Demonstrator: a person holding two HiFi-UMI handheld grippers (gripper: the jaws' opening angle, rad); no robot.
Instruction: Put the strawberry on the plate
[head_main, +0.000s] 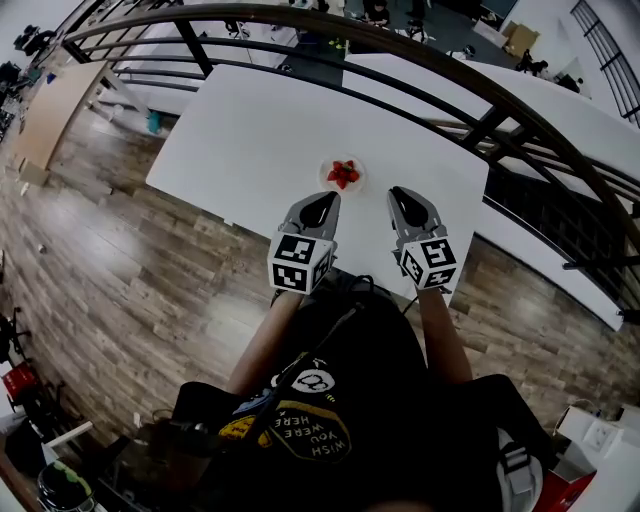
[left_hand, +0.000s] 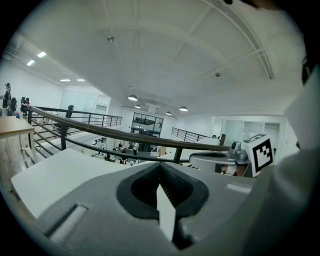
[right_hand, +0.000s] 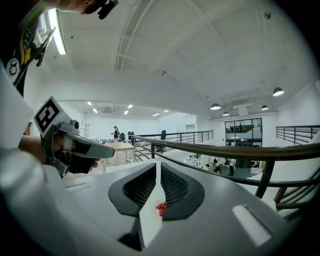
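A red strawberry (head_main: 343, 174) lies on a small pale plate (head_main: 357, 185) near the front edge of the white table (head_main: 250, 130). In the head view my left gripper (head_main: 325, 199) hangs just below-left of the plate and my right gripper (head_main: 398, 194) just right of it, both short of the plate. The left gripper view shows my left gripper (left_hand: 160, 172) with its fingertips together and nothing held. My right gripper (right_hand: 156, 170) has a narrow slit between its jaws, through which the strawberry (right_hand: 161, 206) shows far off, untouched.
A dark metal railing (head_main: 480, 125) curves round the table's far and right sides, with a drop to a lower floor behind it. Wooden flooring (head_main: 120, 270) lies to the left. The person's torso (head_main: 340, 400) fills the lower middle of the head view.
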